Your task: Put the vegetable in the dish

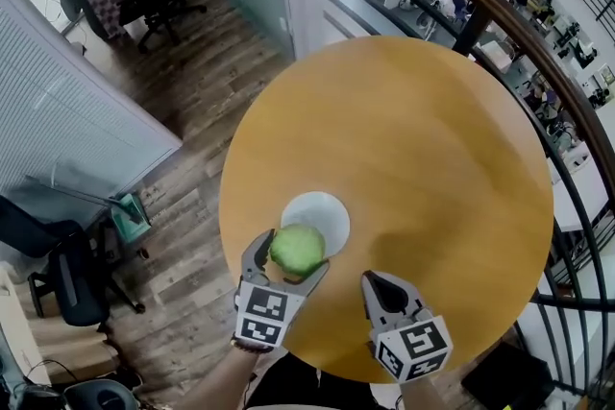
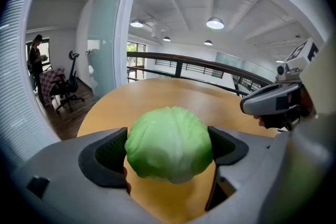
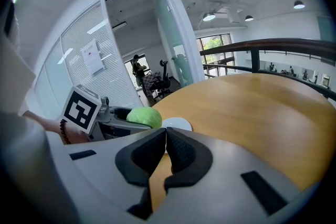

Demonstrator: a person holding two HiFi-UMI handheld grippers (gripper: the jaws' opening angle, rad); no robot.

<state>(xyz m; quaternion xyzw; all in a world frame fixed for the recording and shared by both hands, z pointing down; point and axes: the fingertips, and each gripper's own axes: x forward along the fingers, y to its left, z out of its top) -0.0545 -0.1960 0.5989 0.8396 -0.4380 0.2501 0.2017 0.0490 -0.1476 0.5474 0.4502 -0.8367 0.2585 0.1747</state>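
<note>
Head view: the left gripper (image 1: 285, 276) pinches a round, pale-green cabbage (image 1: 297, 250) right at the near rim of the flat white dish (image 1: 325, 209) on the smooth round wooden table (image 1: 432, 139). It looks lifted but not yet set down, I'd say. Left gripper view: dark ridged pads (image 2: 107, 157) squeeze its leafy sides. Right gripper view: the right gripper (image 3: 164, 139) is pressed together, empty.

Wide bare table (image 1: 432, 168) ahead & rt of me; only obstacle: dish (image 1: 324, 209), just past cabbage (image 1: 296, 248) in my left gripper (image 1: 291, 256); railing (image 1: 509, 14) beyond far edge.
</note>
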